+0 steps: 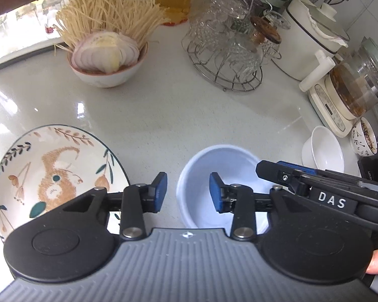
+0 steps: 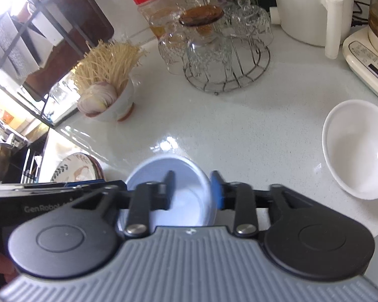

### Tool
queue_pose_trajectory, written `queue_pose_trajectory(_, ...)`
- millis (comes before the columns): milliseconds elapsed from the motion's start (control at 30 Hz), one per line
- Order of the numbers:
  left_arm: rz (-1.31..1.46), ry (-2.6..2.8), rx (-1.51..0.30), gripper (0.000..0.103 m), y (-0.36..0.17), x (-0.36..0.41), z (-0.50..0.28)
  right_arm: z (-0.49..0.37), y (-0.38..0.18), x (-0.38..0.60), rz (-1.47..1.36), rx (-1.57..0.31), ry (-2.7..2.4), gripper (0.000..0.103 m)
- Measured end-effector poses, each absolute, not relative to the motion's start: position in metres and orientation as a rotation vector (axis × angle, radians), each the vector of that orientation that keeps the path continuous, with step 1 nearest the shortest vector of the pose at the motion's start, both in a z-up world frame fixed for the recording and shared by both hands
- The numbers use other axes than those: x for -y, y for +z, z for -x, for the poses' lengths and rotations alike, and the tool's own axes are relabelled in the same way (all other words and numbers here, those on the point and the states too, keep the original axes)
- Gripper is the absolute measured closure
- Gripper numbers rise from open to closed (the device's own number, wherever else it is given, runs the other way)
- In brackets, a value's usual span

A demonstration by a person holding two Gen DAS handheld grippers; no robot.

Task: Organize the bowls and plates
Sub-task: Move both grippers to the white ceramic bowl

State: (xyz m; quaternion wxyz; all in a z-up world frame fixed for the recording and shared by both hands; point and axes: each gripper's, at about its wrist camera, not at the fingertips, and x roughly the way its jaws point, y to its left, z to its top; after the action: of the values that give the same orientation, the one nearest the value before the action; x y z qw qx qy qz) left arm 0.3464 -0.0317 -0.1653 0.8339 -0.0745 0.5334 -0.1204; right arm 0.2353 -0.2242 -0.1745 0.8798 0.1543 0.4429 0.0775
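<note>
Two claws (image 1: 187, 191) (image 2: 192, 188) apart, straddling one blue bowl's (image 1: 214, 161) rim; one patterned plate (image 1: 50, 171).

Both grippers are black, with blue pads on the fingers (image 1: 161, 183) and silver pivot screws. A ribbed grey plate sits behind each. The right gripper (image 1: 315, 183) carries white "DAS" lettering.

A home kitchen: a glossy white stone countertop (image 1: 163, 105) carries a wire rack of upturned cut-glass cups (image 1: 226, 50), a cream electric glass kettle (image 1: 350, 85) and a white bowl of dry noodles and sliced onion (image 1: 105, 58).
</note>
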Motion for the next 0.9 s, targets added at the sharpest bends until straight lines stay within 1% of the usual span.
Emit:
queue_pose_trajectory(67,0.164,-0.263,-1.108,0.058,-0.159,0.031,-0.345,-0.235,-0.172,0.225,-0.325,-0.915,0.166,0.062)
queue_pose_trajectory(267,0.151,-0.290,-1.044,0.058,-0.136,0.035,-0.340,-0.230,-0.157,0.225,-0.316,-0.860,0.171,0.062)
queue_pose_trajectory(567,0.117,-0.358,-0.923,0.058,-0.093,0.048,-0.325,-0.211,-0.120,0.232,-0.305,-0.734,0.134,0.062)
queue_pose_trajectory(900,0.108,-0.426,-0.863,0.058,-0.075,0.061,-0.315,-0.181,-0.086,0.246,-0.265,-0.599,0.071,0.062)
